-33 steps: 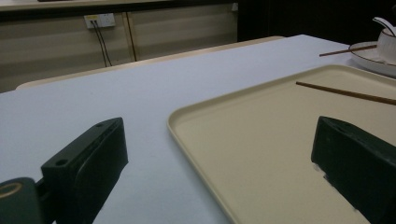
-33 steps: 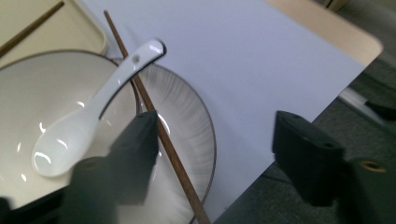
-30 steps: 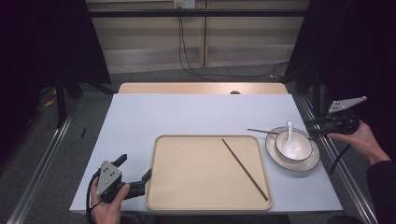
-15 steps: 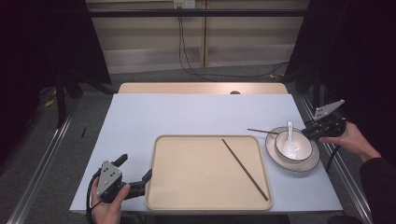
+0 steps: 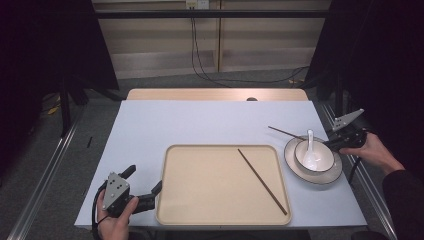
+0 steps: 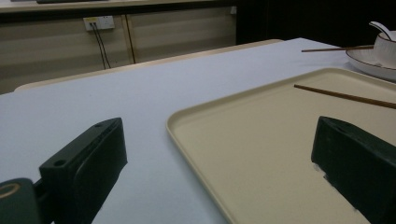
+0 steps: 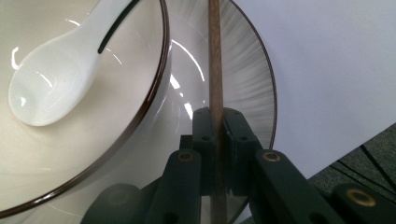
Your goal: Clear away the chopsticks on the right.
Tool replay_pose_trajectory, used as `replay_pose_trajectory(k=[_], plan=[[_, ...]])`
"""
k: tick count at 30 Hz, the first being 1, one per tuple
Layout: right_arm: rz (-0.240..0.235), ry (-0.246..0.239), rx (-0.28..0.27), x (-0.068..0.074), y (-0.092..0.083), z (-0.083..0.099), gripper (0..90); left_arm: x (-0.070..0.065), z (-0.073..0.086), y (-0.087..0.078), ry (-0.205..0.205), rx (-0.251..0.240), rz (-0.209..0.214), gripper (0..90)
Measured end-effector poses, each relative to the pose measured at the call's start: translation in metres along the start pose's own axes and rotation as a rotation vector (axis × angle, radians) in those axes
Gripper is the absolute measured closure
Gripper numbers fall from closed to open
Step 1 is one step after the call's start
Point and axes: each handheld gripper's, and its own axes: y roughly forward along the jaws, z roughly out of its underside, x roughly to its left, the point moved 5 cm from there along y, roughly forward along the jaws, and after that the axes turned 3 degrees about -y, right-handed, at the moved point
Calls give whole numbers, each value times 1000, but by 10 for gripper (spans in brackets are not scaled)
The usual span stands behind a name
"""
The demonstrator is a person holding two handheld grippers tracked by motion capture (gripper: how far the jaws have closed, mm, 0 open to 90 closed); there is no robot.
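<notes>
Lying clamped inside the right gripper point(image 7: 215, 122): a chopstick point(image 7: 215, 60) over the plate point(image 7: 252, 84).

- You have one thin brown chopstick point(image 7: 215, 70) lying across the plate's point(image 5: 291, 159) far-right rim, near the table's point(image 5: 210, 122) right edge, clamped at its end.

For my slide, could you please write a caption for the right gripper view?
Right hand-held gripper shut on a chopstick lying across the plate, beside the bowl holding a white spoon.
</notes>
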Motion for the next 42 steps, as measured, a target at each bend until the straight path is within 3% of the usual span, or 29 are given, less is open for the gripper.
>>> replay_pose_trajectory(k=[6,13,15,20,21,24,26,32,33,42], plan=[[0,28,-42,-4,-8,-2,846,1,0,0,-12,-6,-12,24],[30,88,-38,-8,-13,-3,847,1,0,-1,-13,-11,-10,24],[52,133,-61,-12,-16,-4,847,2,0,-1,-7,-7,-15,24],[74,176,-100,-16,-22,-7,847,1,0,-1,-8,-10,2,23],[85,209,-124,-18,-27,-9,847,0,0,-1,-8,-6,1,23],[96,223,-156,-19,-32,-11,847,0,0,0,-1,-3,3,23],[99,267,-194,-17,-40,-15,847,0,0,-1,-1,-2,1,22],[87,304,-247,-9,-49,-22,847,0,0,0,5,0,2,22],[80,330,-270,-6,-52,-25,847,0,0,0,0,2,-5,22],[64,349,-311,9,-67,-44,847,0,0,0,-2,-3,-3,23]])
